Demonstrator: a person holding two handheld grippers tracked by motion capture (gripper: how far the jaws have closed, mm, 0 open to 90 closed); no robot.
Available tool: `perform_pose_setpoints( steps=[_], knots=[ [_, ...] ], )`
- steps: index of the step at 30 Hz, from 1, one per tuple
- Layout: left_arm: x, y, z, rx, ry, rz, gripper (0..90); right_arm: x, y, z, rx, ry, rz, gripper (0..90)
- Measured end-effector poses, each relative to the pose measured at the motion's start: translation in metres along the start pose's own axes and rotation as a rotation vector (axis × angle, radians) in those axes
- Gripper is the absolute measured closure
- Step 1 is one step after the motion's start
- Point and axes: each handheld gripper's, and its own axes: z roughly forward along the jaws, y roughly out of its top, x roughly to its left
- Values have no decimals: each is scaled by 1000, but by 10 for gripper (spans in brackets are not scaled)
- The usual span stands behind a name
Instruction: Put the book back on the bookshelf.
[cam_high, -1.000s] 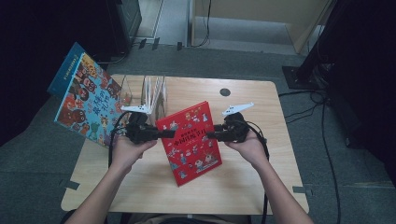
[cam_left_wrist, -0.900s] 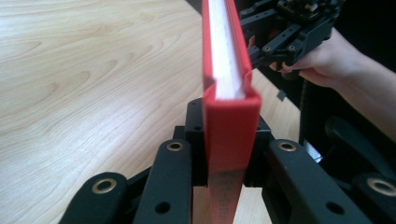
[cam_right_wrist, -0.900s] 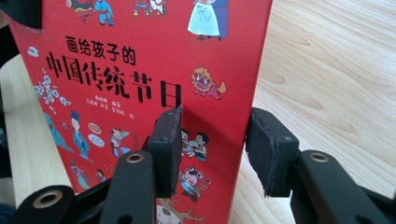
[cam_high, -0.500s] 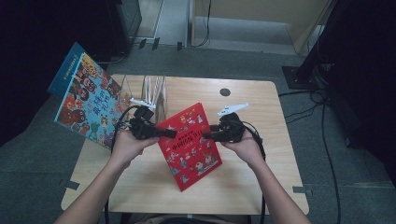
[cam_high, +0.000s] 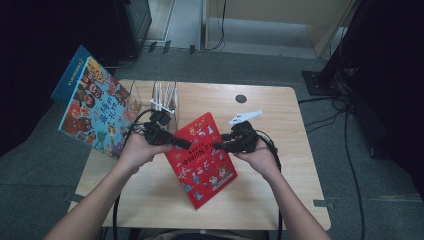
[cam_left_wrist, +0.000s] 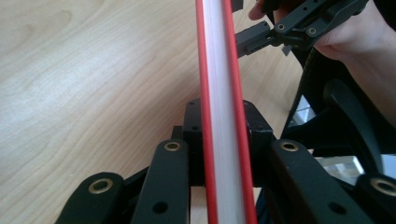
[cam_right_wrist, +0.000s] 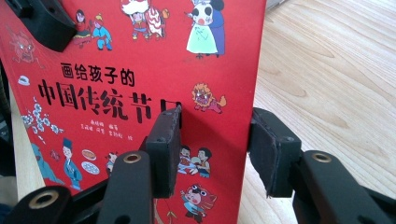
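At the far left a colourful book (cam_high: 95, 112) leans off the table (cam_high: 280, 200). My left gripper (cam_high: 182, 144) is clamped on the red book (cam_high: 202, 157), tilted up mid-table. My right gripper (cam_high: 219, 146) straddles its right edge, jaws apart, not pressing.

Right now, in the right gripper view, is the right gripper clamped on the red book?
No: the right gripper straddles the edge of the red book, but its right-hand pad stands clear of the cover with table showing between.
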Motion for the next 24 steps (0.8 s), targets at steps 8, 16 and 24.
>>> perform_pose_setpoints(
  steps=[8, 16, 24],
  knots=[
    [2, 5, 0, 35, -30, -21, 789, 1, -2, 3, -15, 17, -6, 539],
    [-9, 11, -13, 26, 6, 6, 801, 0, -18, 0, -112, 3, -114, 474],
    [-16, 13, -29, 49, 52, 21, 798, -4, -31, 0, -116, -18, -88, 474]
  ],
)
